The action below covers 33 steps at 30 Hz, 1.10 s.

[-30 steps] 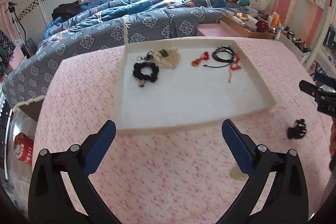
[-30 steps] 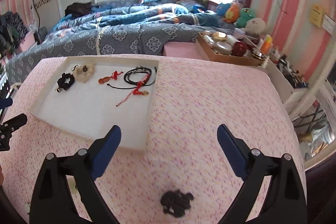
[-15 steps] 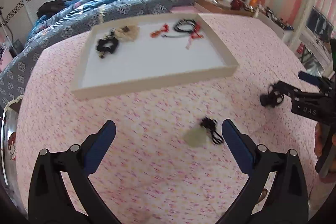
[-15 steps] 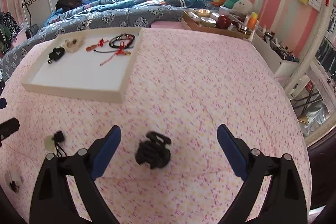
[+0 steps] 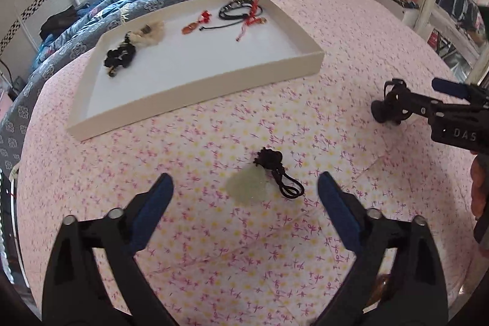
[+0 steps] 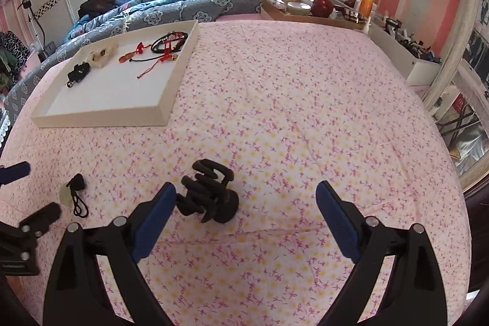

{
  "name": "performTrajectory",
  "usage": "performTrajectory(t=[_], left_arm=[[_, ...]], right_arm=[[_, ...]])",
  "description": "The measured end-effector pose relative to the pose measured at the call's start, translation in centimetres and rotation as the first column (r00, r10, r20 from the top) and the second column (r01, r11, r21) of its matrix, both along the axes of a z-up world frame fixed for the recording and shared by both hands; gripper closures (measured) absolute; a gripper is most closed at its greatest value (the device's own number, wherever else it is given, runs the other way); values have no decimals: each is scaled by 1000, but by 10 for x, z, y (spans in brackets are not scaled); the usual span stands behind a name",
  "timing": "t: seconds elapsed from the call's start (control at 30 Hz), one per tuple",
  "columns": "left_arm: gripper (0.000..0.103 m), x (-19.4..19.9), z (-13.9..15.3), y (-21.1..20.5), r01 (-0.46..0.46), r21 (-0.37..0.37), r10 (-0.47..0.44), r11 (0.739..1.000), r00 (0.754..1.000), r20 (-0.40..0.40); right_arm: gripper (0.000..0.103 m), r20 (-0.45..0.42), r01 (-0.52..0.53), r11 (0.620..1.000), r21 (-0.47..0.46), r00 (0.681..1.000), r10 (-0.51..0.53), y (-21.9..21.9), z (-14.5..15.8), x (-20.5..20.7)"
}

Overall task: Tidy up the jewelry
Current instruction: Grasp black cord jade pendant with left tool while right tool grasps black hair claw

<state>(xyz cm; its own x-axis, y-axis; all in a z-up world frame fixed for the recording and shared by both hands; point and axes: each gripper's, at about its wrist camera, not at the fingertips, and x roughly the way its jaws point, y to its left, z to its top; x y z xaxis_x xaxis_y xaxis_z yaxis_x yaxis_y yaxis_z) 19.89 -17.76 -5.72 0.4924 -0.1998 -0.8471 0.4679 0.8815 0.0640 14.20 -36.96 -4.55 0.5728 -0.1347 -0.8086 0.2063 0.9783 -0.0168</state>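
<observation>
Left hand-held gripper (image 5: 244,188) released, jaws wide, over the pale pendant on black cord (image 5: 262,182) lying on the pink floral table (image 5: 214,249). Right hand-held gripper (image 6: 246,197) also released; black hair claw (image 6: 209,199) sits just beside its left finger. White tray (image 5: 195,93) is far left, holding black scrunchie (image 5: 120,57), red-and-black cords (image 5: 241,11). Only the right view shows the wooden tray of clutter (image 6: 308,11).
</observation>
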Motion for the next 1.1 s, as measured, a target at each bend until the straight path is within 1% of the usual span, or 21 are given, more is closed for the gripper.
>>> performTrajectory(t=[0.03,0.13,0.17,0.3,0.37,0.43,0.5,0.57,0.67,0.9,0.93,1.0,1.1], left_arm=[[17,1,-2,-3,8,5,-8,1000,1000,-3],[19,5,-7,-7,20,-5,-20,1000,1000,-18],[23,8,-9,-8,20,-9,-20,1000,999,-27],[31,16,-18,-8,13,-16,-15,1000,997,-70],[43,20,-21,-11,25,-20,-27,999,995,-95],[50,23,-23,-14,27,-20,-29,999,994,-108],[54,26,-25,-17,32,-24,-34,999,993,-116],[62,28,-26,-18,36,-24,-39,999,992,-120],[69,28,-27,-19,39,-19,-41,999,992,-120],[74,33,-26,-16,38,-41,-43,998,991,-128],[78,34,-26,-16,40,-44,-45,998,991,-127],[78,34,-26,-15,39,-44,-44,998,991,-127],[78,34,-26,-16,38,-46,-43,998,991,-127]], right_arm=[[10,-4,-7,1000,0,1000,7,2,-1,1],[10,-14,-24,1000,-3,1000,24,7,-4,4],[10,-19,-27,1000,-6,999,27,8,-5,5],[10,-30,-34,999,-15,999,33,11,-10,7],[11,-35,-31,999,-23,999,31,11,-12,9],[11,-40,-29,999,-24,999,28,11,-13,9],[11,-42,-33,999,-22,999,32,12,-13,10],[11,-41,-34,999,-25,999,33,11,-14,10],[11,-43,-29,999,-20,999,28,10,-15,11],[11,-56,-23,1000,-2,998,23,8,-21,14],[12,-57,-24,1000,-3,998,24,9,-22,14],[12,-61,-28,1000,-6,998,27,9,-23,15],[19,-69,-31,999,9,997,31,8,-26,17]])
